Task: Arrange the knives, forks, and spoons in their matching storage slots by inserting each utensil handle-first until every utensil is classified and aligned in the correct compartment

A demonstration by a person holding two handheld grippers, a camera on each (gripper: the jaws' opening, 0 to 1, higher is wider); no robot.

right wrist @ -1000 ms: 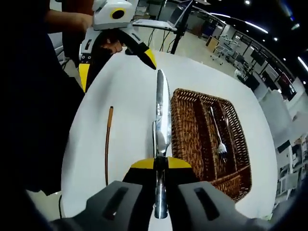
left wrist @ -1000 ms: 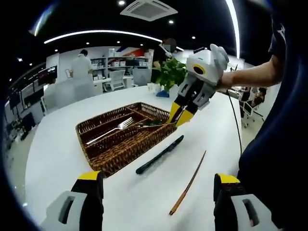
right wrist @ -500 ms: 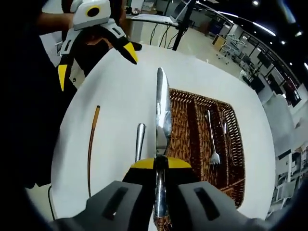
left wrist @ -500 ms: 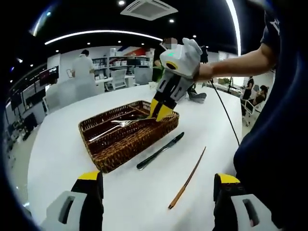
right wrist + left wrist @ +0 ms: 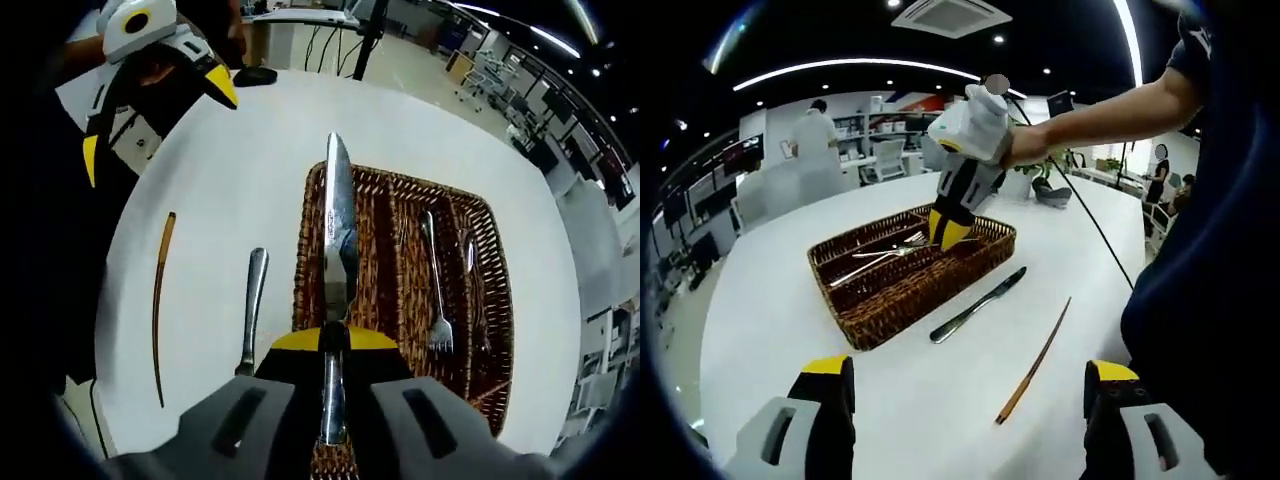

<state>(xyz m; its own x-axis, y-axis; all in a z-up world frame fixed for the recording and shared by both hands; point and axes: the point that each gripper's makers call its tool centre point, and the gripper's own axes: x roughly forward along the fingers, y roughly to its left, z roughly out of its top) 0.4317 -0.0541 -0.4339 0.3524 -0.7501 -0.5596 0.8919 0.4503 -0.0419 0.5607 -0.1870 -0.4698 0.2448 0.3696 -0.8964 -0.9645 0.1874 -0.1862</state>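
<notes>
Right gripper [image 5: 330, 345] clamps knife [image 5: 338, 235] above table [image 5: 250, 160].

Right claw [image 5: 331, 345] is clamped shut, arm outstretched; left claw [image 5: 960, 400] spread wide.

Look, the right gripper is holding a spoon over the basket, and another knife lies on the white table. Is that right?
Not quite. The right gripper holds a knife, not a spoon; the right gripper view shows its flat blade over the basket. The rest is right: another knife lies on the white table.
</notes>
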